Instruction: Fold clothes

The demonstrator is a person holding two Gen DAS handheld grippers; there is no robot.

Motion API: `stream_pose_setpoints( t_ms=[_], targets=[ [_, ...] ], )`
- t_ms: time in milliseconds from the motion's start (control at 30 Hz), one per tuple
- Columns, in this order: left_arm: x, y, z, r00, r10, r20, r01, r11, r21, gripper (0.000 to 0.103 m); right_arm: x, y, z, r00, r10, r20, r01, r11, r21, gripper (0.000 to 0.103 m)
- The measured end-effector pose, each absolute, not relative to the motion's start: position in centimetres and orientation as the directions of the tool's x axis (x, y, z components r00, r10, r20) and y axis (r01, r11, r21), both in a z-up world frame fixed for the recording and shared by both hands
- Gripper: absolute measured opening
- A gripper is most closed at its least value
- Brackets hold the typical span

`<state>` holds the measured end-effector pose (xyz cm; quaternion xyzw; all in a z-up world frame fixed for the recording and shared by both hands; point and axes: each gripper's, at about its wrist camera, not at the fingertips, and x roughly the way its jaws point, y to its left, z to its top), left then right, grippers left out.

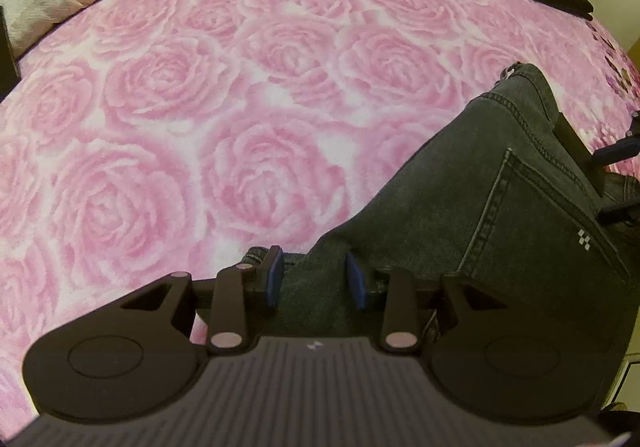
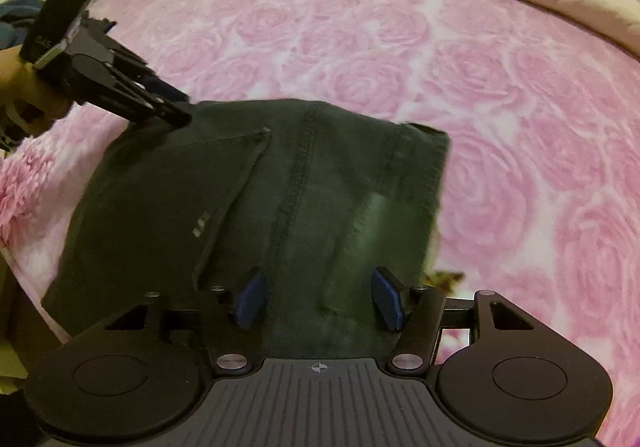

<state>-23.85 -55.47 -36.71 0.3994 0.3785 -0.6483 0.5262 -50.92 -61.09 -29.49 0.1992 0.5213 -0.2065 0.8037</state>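
1. I am working over a bed covered by a pink rose-patterned blanket (image 1: 168,95), and the dark grey jeans (image 2: 256,207) lie on it near the edge closest to me, seat side up with a back pocket (image 1: 552,215) showing.
2. My left tongs (image 1: 316,277) hang over the jeans' outer edge, blue pads partly apart with denim showing between them. Whether the pads actually press the cloth I cannot tell.
3. My right tongs (image 2: 318,297) stand wider, over the waistband end, with denim running up between the pads. Here too I cannot tell whether they grip or merely straddle it.
4. In the right wrist view the left tongs' tip rests against the jeans' far left corner.
5. My judgement: this is an early step, with the jeans bunched into a short, thick shape, not yet a neat fold.
6. The next move calls for a sure hold on both sides, then drawing the cloth flat and even before turning one part over the other.
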Motion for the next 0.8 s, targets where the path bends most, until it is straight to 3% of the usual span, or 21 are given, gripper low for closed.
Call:
stream_pose_setpoints(
  t_ms=[100, 267, 400, 533, 700, 800],
  targets=[
    [-24.0, -54.3, -35.3, -0.115, -0.401, -0.909, 0.987, -0.151, -0.059, 0.027, -52.4, -61.4, -29.2, 0.335, -0.114, -0.935, 0.597, 0.793, 0.117, 0.059],
    [-25.7, -49.9, -32.3, -0.136, -0.418, -0.898, 0.986, -0.149, -0.08, 0.027, -53.9, -59.8, -26.0, 0.434, -0.127, -0.892, 0.611, 0.769, 0.188, 0.059],
    [-28.9, -46.5, -32.6, -0.161, -0.376, -0.913, 0.976, -0.201, -0.089, 0.027, -53.7, -59.1, -27.5, 0.431, -0.105, -0.896, 0.641, 0.735, 0.222, 0.059],
    [-32.5, -44.4, -35.1, -0.088, -0.359, -0.929, 0.953, -0.301, 0.026, 0.025, -53.7, -58.8, -28.5, 0.428, -0.106, -0.897, 0.589, 0.786, 0.189, 0.059],
    [-33.2, -43.7, -34.2, -0.029, -0.37, -0.928, 0.958, -0.276, 0.081, 0.027, -54.7, -57.5, -26.9, 0.414, -0.121, -0.902, 0.493, 0.863, 0.111, 0.059],
    [-33.8, -42.6, -33.3, 0.005, -0.386, -0.922, 0.949, -0.29, 0.127, 0.033, -55.9, -55.4, -26.5, 0.389, -0.158, -0.908, 0.391, 0.92, 0.007, 0.083]
  ],
)
